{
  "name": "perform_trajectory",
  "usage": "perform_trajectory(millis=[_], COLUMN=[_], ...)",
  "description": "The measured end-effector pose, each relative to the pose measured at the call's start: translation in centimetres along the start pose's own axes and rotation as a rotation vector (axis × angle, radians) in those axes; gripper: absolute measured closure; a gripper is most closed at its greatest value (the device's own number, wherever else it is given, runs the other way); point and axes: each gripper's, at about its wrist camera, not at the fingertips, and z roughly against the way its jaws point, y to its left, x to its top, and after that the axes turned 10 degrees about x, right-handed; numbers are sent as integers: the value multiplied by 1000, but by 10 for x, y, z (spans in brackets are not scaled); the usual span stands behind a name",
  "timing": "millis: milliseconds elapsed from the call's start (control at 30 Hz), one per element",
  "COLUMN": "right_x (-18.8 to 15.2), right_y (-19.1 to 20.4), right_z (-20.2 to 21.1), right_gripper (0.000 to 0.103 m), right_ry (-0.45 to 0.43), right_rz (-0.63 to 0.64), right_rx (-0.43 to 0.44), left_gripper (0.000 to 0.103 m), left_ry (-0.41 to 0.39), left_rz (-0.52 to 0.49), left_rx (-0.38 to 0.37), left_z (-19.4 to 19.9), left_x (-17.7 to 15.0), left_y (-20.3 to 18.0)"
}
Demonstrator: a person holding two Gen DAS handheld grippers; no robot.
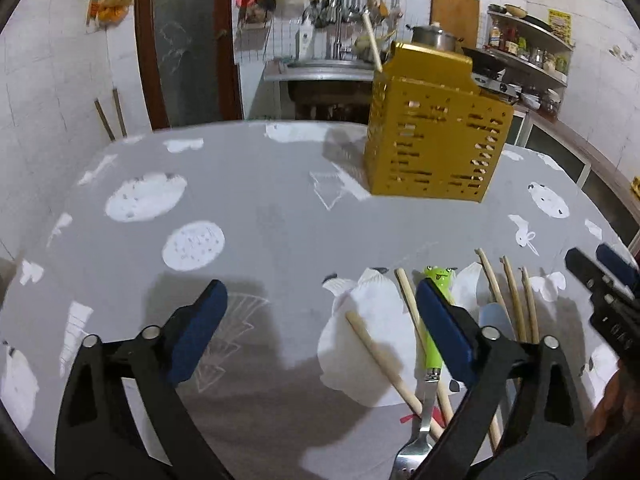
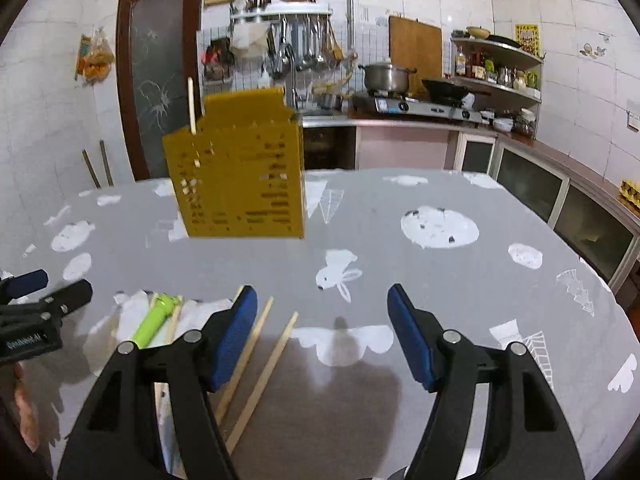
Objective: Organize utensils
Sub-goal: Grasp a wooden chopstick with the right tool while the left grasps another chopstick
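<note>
A yellow slotted utensil holder [image 1: 436,136] stands on the far part of the grey table, with one wooden chopstick [image 1: 372,42] upright in it; it also shows in the right wrist view [image 2: 240,172]. Near me lie several loose chopsticks [image 1: 380,360], a fork with a green frog handle [image 1: 434,320] and a pale blue utensil [image 1: 496,318]. My left gripper [image 1: 320,328] is open and empty above the table, left of the utensils. My right gripper [image 2: 322,332] is open and empty, with two chopsticks [image 2: 262,376] beside its left finger. The green handle [image 2: 154,320] lies further left.
The table wears a grey cloth with white prints [image 2: 440,226]. Behind it are a sink [image 1: 320,68], a stove with a pot [image 2: 386,74], shelves with jars [image 2: 496,68] and a dark door [image 2: 156,72]. The left gripper shows at the right view's left edge [image 2: 36,316].
</note>
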Motion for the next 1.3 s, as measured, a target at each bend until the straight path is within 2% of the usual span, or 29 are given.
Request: perform_trajectory(millis=[133, 300, 367, 467, 600, 667, 833, 900, 967, 1033, 1233, 1300], right_x=[-1, 3, 3, -1, -5, -5, -6, -6, -4, -3, -2, -1], right_y=[-1, 0, 1, -1, -1, 0, 3, 4, 5, 7, 7, 4], right_z=[-15, -30, -38, -49, -54, -57, -65, -68, -70, -73, -73, -71], right_gripper=[36, 38, 46, 50, 58, 65, 72, 78, 88, 93, 95, 95], right_ry=[69, 135, 166, 217, 232, 244, 275, 284, 290, 297, 298, 301], right_rz=[-20, -61, -75, -108, -132, -133, -144, -151, -153, -145, -154, -176], right_rx=[-23, -18, -17, -12, -9, -12, -10, -5, 1, 4, 19, 34], left_gripper=[28, 30, 39, 52, 56, 59, 63, 66, 68, 68, 68, 72], left_ry=[82, 134, 154, 203, 224, 225, 246, 257, 269, 276, 279, 274], left_rz=[45, 42, 31, 22, 26, 20, 17, 14, 14, 8, -18, -27], left_rx=[-27, -60, -60, -72, -67, -58, -49, -62, -67, -55, -28, -25], left_z=[-15, -25, -28, -36, -43, -45, -47, -46, -45, -44, -45, -46], left_x=[1, 0, 0, -3, -5, -5, -3, -3, -3, -5, -5, -4], left_y=[-2, -13, -18, -22, -23, -24, -26, -27, -28, -30, -41, -42])
